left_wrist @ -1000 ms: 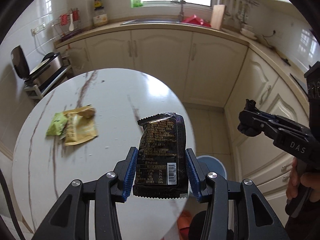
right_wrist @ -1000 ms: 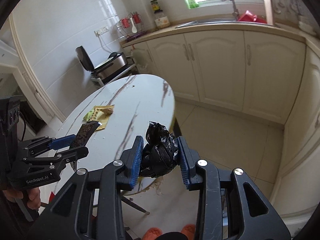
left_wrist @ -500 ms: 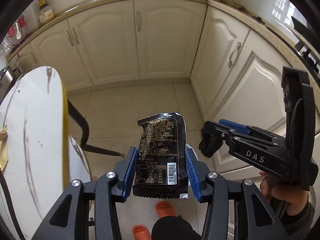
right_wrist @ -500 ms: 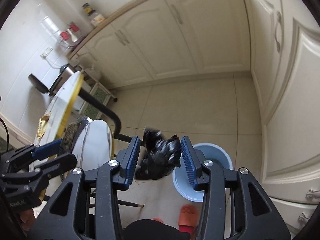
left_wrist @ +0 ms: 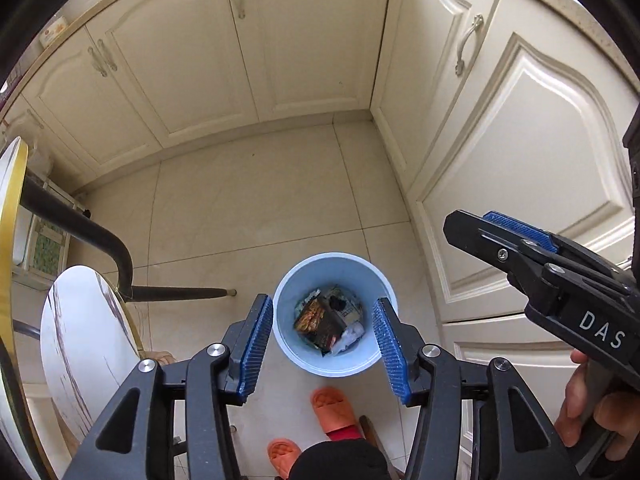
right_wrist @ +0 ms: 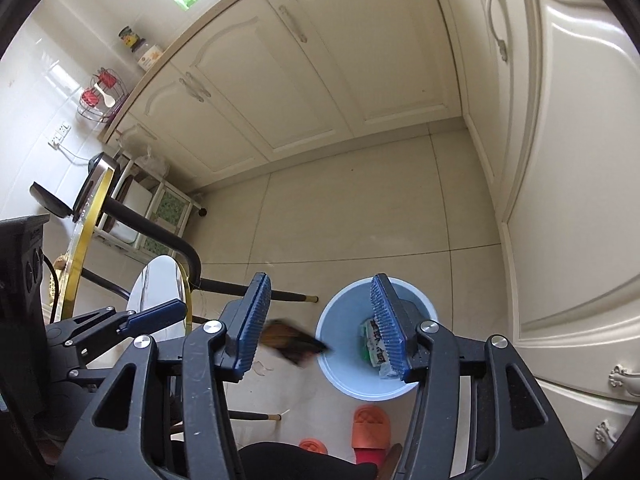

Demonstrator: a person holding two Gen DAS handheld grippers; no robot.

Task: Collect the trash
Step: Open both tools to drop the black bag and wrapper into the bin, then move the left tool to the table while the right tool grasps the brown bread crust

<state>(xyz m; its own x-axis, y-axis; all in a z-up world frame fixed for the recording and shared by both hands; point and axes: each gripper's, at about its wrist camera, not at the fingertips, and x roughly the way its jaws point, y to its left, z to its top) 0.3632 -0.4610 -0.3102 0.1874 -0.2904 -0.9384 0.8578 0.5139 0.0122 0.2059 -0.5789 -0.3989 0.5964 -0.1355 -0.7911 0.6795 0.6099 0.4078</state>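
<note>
Both grippers spread wide and empty over the blue bin, a dark wrapper blurred in the air at its rim.

Nearest, the left gripper (left_wrist: 323, 346) hangs with its jaws wide, the bin (left_wrist: 362, 276) framed between its blue pads (left_wrist: 253, 348); orange slippers (left_wrist: 333, 408) lie on the floor just below. In the bin lie wrappers (left_wrist: 326, 322), one orange and dark, its print too small to read. The right gripper (right_wrist: 320, 322) is likewise wide, holding nothing; seen from the left wrist, its side reads "DAS" (left_wrist: 602, 330). In the right-wrist view the wrapper (right_wrist: 294, 342) is a dark streak, long axis running left to right and dipping toward the bin's left rim, while a green-and-white packet (right_wrist: 374, 346) with unreadable characters rests inside. Farther off stand the table leg (left_wrist: 100, 240) and cream cabinets (left_wrist: 240, 52).
</note>
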